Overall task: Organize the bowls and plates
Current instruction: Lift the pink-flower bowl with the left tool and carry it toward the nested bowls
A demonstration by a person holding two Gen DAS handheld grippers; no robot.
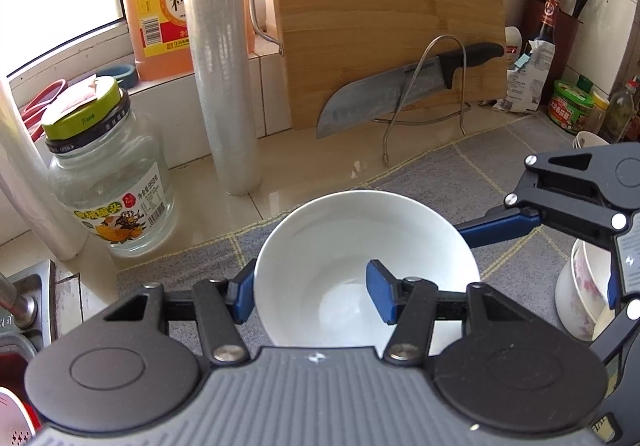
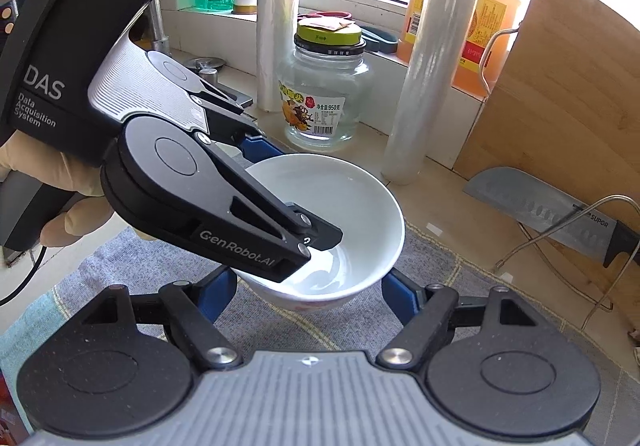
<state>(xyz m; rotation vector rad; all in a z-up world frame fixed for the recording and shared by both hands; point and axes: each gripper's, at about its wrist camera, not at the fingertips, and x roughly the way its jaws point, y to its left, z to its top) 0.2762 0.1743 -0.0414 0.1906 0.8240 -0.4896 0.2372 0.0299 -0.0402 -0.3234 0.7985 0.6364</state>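
A white bowl (image 1: 360, 246) stands on a grey mat (image 1: 500, 174). My left gripper (image 1: 312, 294) straddles its near left rim, one blue pad outside and one inside, and looks shut on the rim. In the right wrist view the bowl (image 2: 352, 206) sits between the open fingers of my right gripper (image 2: 308, 294), which stand wide on either side of its base. The left gripper (image 2: 280, 206) reaches into the bowl from the left there. A second, floral bowl (image 1: 580, 298) sits at the right edge behind my right gripper (image 1: 500, 226).
A glass jar (image 1: 108, 182) with a green lid, two rolls of cling film (image 1: 224, 86), an orange oil jug (image 1: 156, 2), and a cutting board (image 1: 384, 18) with a cleaver (image 1: 392, 90) on a wire rack line the back. Bottles and a knife block (image 1: 560, 22) stand at the right. A sink edge (image 1: 24, 286) lies left.
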